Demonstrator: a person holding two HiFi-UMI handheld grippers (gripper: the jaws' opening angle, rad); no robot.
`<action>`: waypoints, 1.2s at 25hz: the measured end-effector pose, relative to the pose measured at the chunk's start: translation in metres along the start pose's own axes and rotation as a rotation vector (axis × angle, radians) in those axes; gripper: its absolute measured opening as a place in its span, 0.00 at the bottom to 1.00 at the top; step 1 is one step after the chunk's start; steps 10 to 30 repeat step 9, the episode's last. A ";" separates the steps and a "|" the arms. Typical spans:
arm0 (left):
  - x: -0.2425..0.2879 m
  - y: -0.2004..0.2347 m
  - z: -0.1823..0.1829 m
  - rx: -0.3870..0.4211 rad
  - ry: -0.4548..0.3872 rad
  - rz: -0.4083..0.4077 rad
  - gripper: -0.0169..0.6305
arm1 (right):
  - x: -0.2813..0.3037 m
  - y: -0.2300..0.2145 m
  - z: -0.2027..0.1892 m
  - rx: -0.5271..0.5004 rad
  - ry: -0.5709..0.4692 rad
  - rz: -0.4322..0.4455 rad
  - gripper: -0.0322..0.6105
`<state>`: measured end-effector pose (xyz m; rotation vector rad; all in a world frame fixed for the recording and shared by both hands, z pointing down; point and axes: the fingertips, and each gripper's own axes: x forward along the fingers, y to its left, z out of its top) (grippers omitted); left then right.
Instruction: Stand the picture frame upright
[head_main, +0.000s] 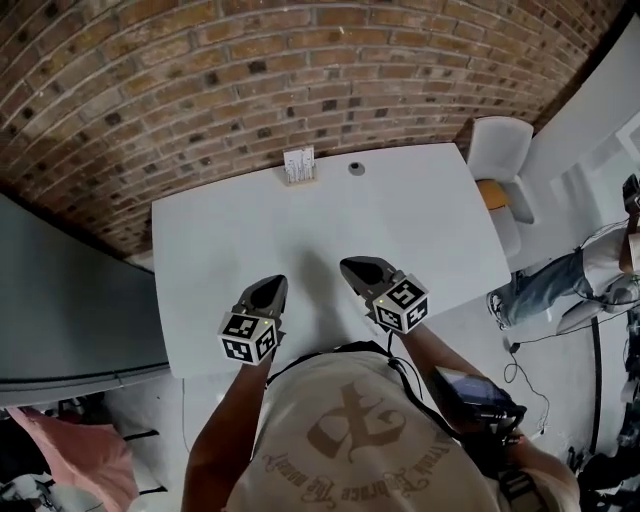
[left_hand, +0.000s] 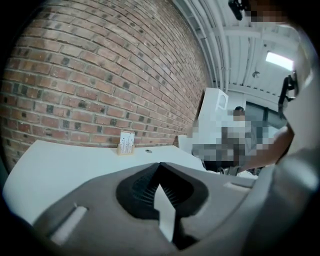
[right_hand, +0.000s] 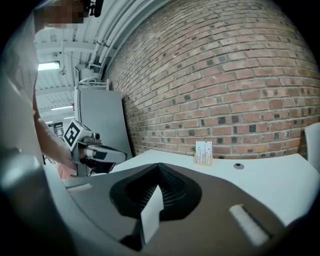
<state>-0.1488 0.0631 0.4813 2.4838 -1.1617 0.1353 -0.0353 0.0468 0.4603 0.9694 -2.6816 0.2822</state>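
Task looks done, as far as I can judge: the small white picture frame on a tan wooden base (head_main: 299, 165) stands upright at the far edge of the white rectangular tabletop (head_main: 430, 220), just in front of the red brick wall (head_main: 250, 70). A small grey round grommet (head_main: 357, 168) sits near it on the right. Nothing lies flat on the tabletop, so I see nothing left to stand up; probably all that remains is to pull back. My left tongs (head_main: 272, 284) are closed, jaws together with nothing between them, over the near part of the tabletop and well apart from the picture frame. My right tongs (head_main: 350, 266) are the same: jaws together, empty, just beside the left pair and not touching it. The left gripper view looks along closed jaws to the picture frame (left_hand: 126, 143) far off by the wall, and the right gripper view shows it (right_hand: 203, 152) likewise. I cannot tell whether it leans on the brick wall or stands free.
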 end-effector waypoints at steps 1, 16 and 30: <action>-0.006 0.000 -0.003 0.002 0.001 0.001 0.03 | -0.002 0.006 -0.002 0.002 -0.002 0.000 0.06; 0.003 -0.003 -0.004 -0.003 0.003 -0.058 0.03 | -0.010 -0.010 -0.004 0.004 0.012 -0.060 0.06; 0.003 -0.003 -0.004 -0.003 0.003 -0.058 0.03 | -0.010 -0.010 -0.004 0.004 0.012 -0.060 0.06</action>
